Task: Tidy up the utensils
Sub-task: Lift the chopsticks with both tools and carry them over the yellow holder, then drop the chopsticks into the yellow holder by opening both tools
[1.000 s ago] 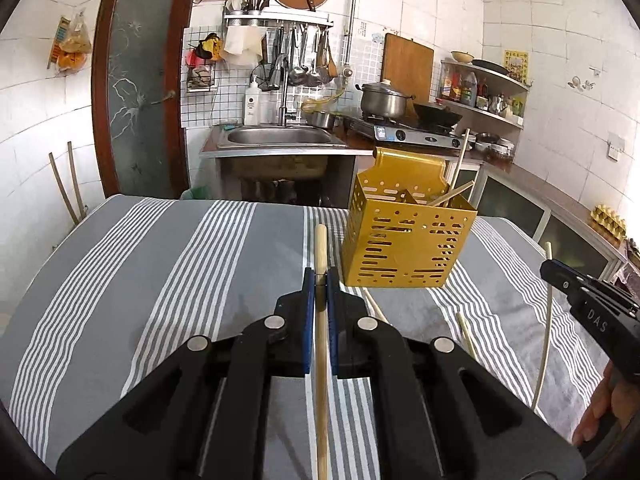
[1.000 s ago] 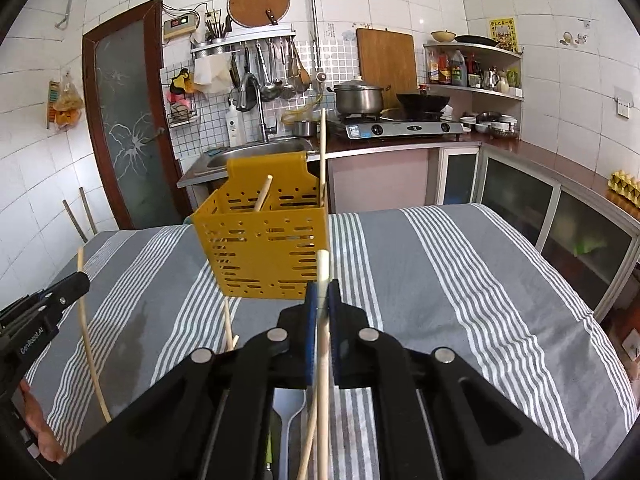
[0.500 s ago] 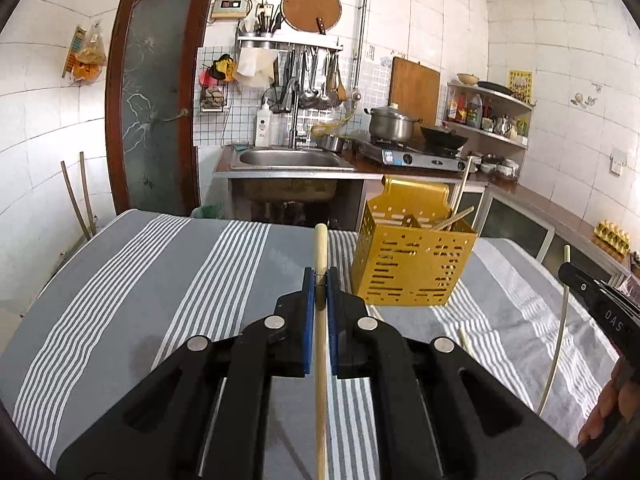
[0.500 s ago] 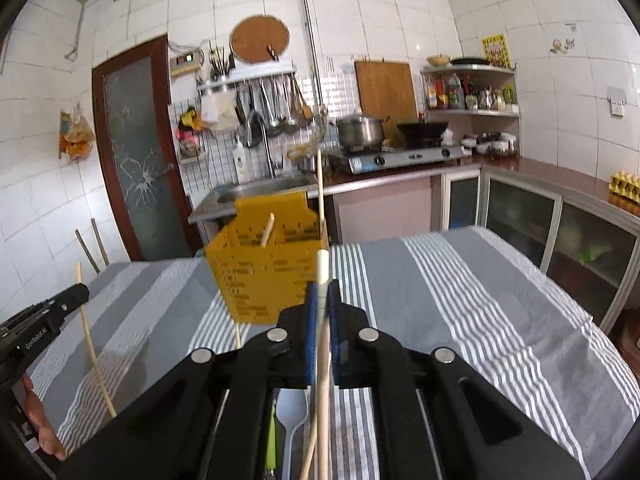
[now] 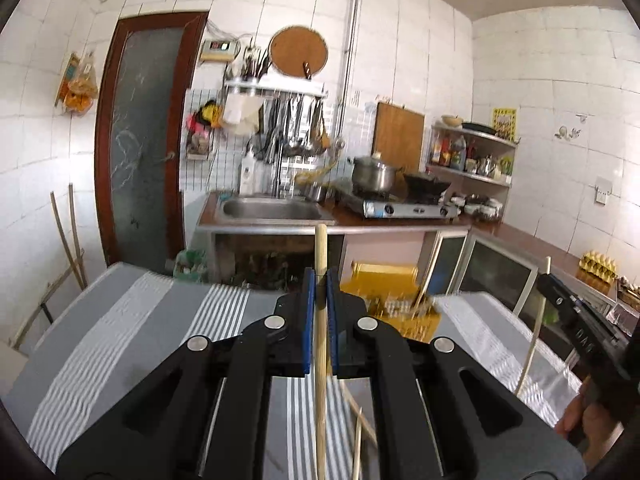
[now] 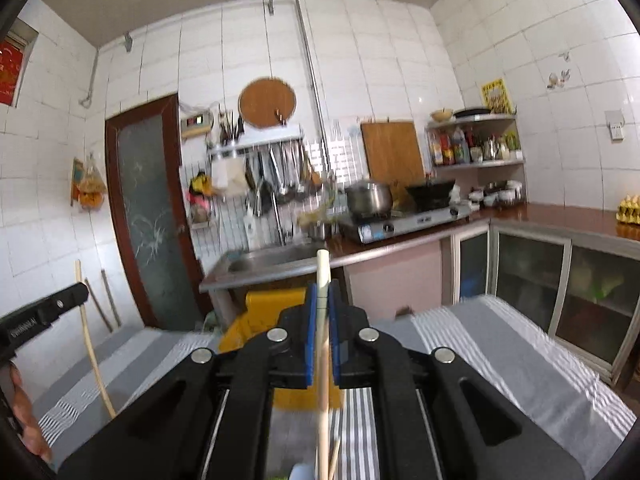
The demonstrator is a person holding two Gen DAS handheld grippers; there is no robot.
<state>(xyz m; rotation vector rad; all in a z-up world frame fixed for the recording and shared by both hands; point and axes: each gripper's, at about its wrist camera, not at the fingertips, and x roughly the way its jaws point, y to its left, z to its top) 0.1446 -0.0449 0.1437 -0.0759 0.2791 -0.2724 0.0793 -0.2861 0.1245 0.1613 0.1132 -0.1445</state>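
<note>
My left gripper (image 5: 319, 280) is shut on a wooden chopstick (image 5: 320, 248) that sticks up past its blue pads. My right gripper (image 6: 322, 296) is shut on another wooden chopstick (image 6: 322, 268). Both are held well above the striped table. The yellow slotted utensil basket (image 5: 384, 304) stands beyond the left gripper, blurred and partly hidden, with a chopstick in it. It shows behind the right gripper's fingers too (image 6: 268, 312). The right gripper (image 5: 576, 328) and its chopstick appear at the right of the left wrist view. The left gripper (image 6: 44, 312) appears at the left of the right wrist view.
The table has a grey and white striped cloth (image 5: 132, 328). Loose chopsticks (image 5: 356, 428) lie on it below the left gripper. A sink (image 5: 272, 212), a stove with pots (image 5: 400, 204) and glass-front cabinets (image 6: 560, 280) stand behind the table. A dark door (image 5: 144, 140) is at the left.
Both grippers have risen and tilted upward with their chopsticks. The basket and table have dropped low in both views, and more wall and ceiling show.
</note>
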